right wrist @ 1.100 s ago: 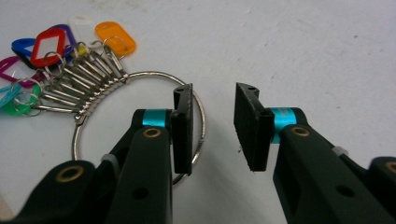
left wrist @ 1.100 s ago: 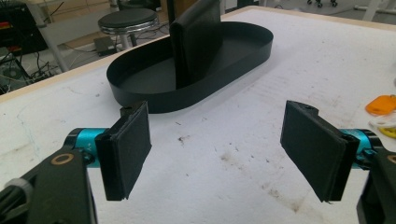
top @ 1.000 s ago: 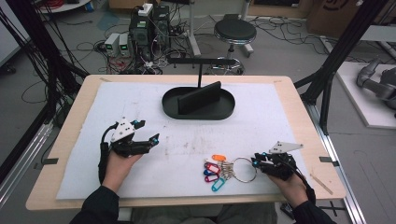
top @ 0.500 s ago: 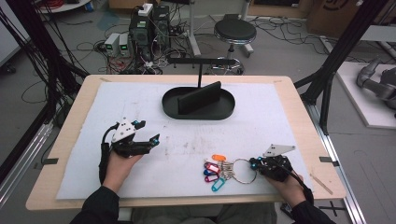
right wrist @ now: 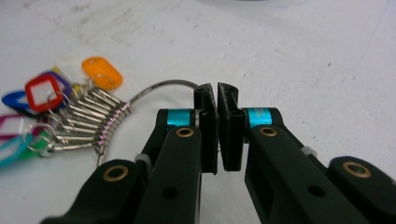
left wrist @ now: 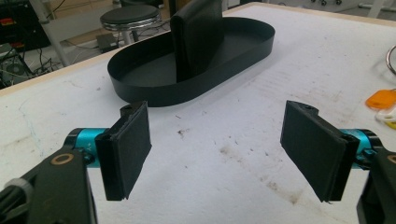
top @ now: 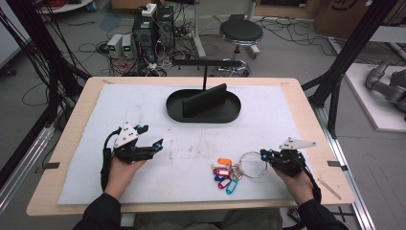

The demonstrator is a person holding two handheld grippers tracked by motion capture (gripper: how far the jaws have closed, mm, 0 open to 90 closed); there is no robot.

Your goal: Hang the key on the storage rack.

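The large thin metal key ring (top: 252, 164) with its bunch of coloured plastic key tags (top: 225, 175) lies on the white table cover (top: 143, 110), well in front of the black oval tray (top: 203, 106). The right gripper (right wrist: 218, 100) is clenched on the wire of the ring, on the side away from the tags, and its jaws have just been closing. The left gripper (left wrist: 215, 149) stands wide apart, grasping nothing. I judge the ring light, stiff and slippery; the tags will hang and swing, so a grip on the bare wire seems best.
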